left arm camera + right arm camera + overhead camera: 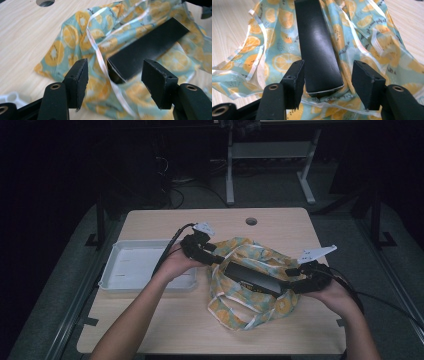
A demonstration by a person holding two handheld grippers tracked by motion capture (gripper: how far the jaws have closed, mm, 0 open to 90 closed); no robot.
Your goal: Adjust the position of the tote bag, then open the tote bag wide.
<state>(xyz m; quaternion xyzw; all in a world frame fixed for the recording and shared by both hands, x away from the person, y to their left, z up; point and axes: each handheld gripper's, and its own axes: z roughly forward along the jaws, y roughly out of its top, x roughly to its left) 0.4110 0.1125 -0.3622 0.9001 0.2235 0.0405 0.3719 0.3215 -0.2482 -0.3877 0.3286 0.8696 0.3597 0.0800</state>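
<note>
High view: a long black box (253, 278) lies across the middle of the frame on an orange-slice patterned cloth bag (250, 307), which is crumpled on the wooden table (160, 320). The box runs diagonally, from centre down toward the right. A white tray (116, 270) sits at the left of the frame, just beside the bag.

Left gripper (216, 258): at the upper-left end of the box, held by the person's left hand (172, 262). In the left gripper view the jaws stand apart, with the near corner of the box (147, 48) and a white strap (100, 57) of the bag lying between and beyond them; the pads press on nothing.

Right gripper (290, 284): at the lower-right end of the box, held by the right hand (335, 295). In the right gripper view the jaws are spread, the box end (318, 52) between them. The left pad looks just beside or touching the box edge; the right pad is clearly apart from it, so no clamp.

Round hole (251, 221) in the table at upper centre
</note>
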